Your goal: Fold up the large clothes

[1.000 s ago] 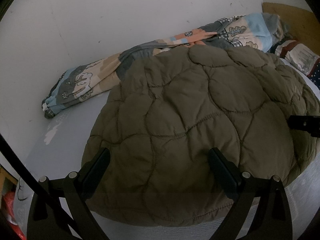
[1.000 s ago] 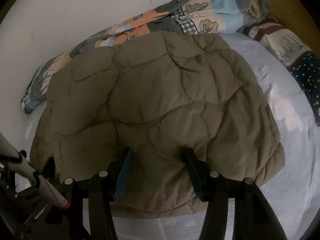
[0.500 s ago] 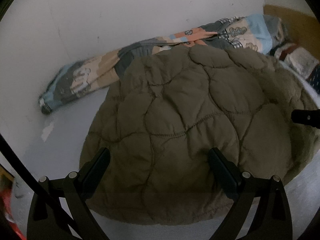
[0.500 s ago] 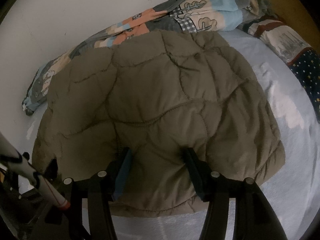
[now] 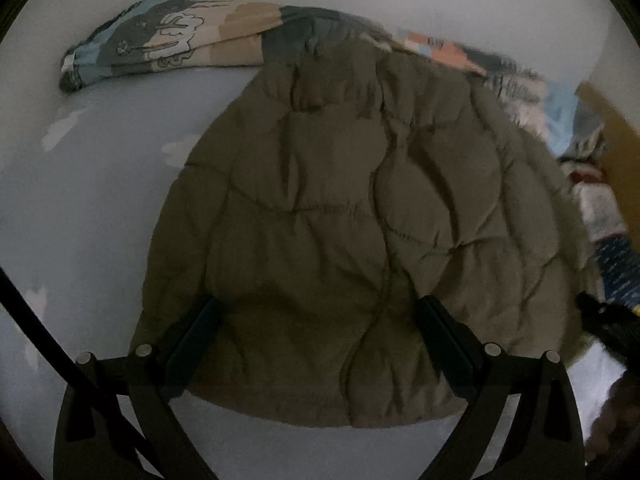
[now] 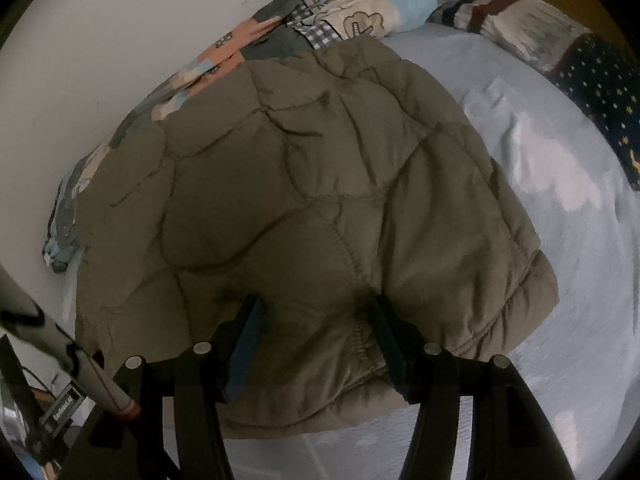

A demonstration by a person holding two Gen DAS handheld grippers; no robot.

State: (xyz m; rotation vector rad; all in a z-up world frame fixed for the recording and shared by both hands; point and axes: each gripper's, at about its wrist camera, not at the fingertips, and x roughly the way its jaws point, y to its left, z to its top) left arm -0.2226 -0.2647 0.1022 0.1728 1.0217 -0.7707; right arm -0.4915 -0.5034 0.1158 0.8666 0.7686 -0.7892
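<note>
Olive quilted jacket lies on the bed, directly ahead of both grippers, near hem just under the fingertips. Looks already folded into a compact blob: no sleeves sticking out in either view, and the right-side edge shows doubled layers in the right wrist view. So sleeves/sides probably tucked in; what's likely left is a bottom-to-top fold, or just smoothing. Can't tell the layer count underneath.

Left gripper: jaws wide apart, over the near part of the jacket, holding nothing. Whether the fingers touch the fabric, can't tell.

Right gripper: jaws apart but narrower, fingers either side of a puffed bit of fabric near the hem; fabric dimples at both tips, so probably pressing in, not clamped.

Beyond the jacket, far from both grippers: patterned blanket bunched against the wall, plus a star-print pillow off to the right.
</note>
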